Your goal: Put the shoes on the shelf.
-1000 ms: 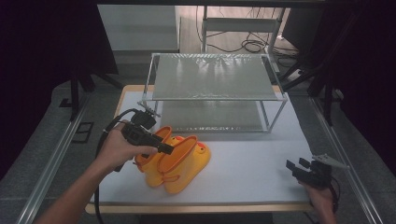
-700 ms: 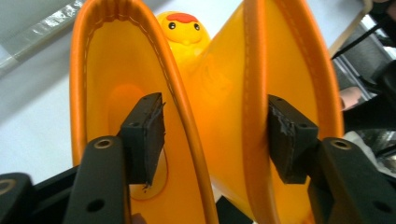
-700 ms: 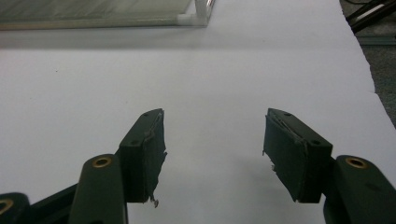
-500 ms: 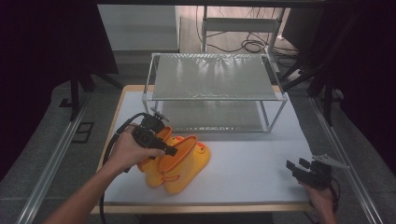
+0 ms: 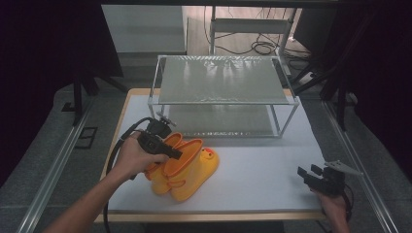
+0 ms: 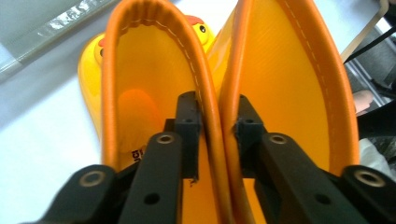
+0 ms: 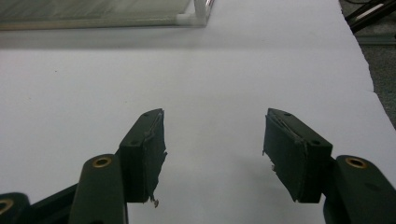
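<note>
Two yellow rubber boots [image 5: 188, 171] with duck faces on the toes lie side by side on the white table [image 5: 262, 160], left of centre. My left gripper [image 5: 175, 154] is shut on their two touching orange rims. In the left gripper view, one jaw sits inside the left boot [image 6: 140, 70] and the other inside the right boot [image 6: 289, 70], and my left gripper [image 6: 215, 114] pinches both rims together. My right gripper [image 5: 307, 173] rests open near the table's front right corner, and the right gripper view shows nothing between the jaws of my right gripper [image 7: 215, 140].
A two-level metal-framed rack [image 5: 221, 80] with mesh shelves stands at the back middle of the table. Its white front corner post [image 7: 198, 14] lies ahead of the right gripper. Bare white surface [image 7: 187, 70] stretches between the boots and the right gripper.
My left hand and gripper have edged slightly right while holding the boot rims. The right gripper has not moved.
</note>
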Action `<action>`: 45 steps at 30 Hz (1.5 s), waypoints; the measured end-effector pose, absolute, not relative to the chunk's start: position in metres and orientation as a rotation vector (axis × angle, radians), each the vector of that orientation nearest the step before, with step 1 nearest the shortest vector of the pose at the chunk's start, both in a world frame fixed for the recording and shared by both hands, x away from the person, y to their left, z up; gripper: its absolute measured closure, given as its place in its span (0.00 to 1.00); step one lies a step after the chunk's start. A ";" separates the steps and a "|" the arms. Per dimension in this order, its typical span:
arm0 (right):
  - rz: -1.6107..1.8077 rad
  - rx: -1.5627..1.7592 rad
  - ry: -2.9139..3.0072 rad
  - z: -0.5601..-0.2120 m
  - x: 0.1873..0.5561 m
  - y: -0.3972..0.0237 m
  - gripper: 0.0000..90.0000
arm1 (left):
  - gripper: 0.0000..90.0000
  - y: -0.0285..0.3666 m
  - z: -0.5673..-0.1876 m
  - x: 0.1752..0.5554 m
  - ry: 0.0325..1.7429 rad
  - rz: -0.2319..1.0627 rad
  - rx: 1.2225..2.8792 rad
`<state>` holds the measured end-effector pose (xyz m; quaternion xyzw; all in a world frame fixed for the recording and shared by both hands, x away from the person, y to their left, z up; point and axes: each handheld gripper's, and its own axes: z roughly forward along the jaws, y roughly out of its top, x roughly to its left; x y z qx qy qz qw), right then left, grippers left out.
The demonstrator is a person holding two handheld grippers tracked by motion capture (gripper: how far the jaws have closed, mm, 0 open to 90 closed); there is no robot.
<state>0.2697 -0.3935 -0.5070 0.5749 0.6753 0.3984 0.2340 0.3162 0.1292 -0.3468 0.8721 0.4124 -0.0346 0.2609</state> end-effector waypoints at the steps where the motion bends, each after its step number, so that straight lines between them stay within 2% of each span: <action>1: 1.091 1.579 1.852 -0.507 0.270 -0.394 0.42 | 0.90 0.130 -0.347 0.316 1.121 -0.095 2.352; 9: 1.092 1.586 1.846 -0.508 0.270 -0.394 0.42 | 0.91 0.144 -0.347 0.327 1.159 -0.166 2.254; 15: 1.095 1.592 1.840 -0.507 0.270 -0.396 0.42 | 0.91 0.138 -0.338 0.331 1.127 -0.173 2.250; 21: 1.098 1.598 1.830 -0.506 0.269 -0.398 0.42 | 0.91 0.130 -0.321 0.333 1.067 -0.239 2.213; 45: 1.103 1.609 1.819 -0.506 0.268 -0.402 0.43 | 0.91 0.086 -0.255 0.338 0.908 -0.204 2.212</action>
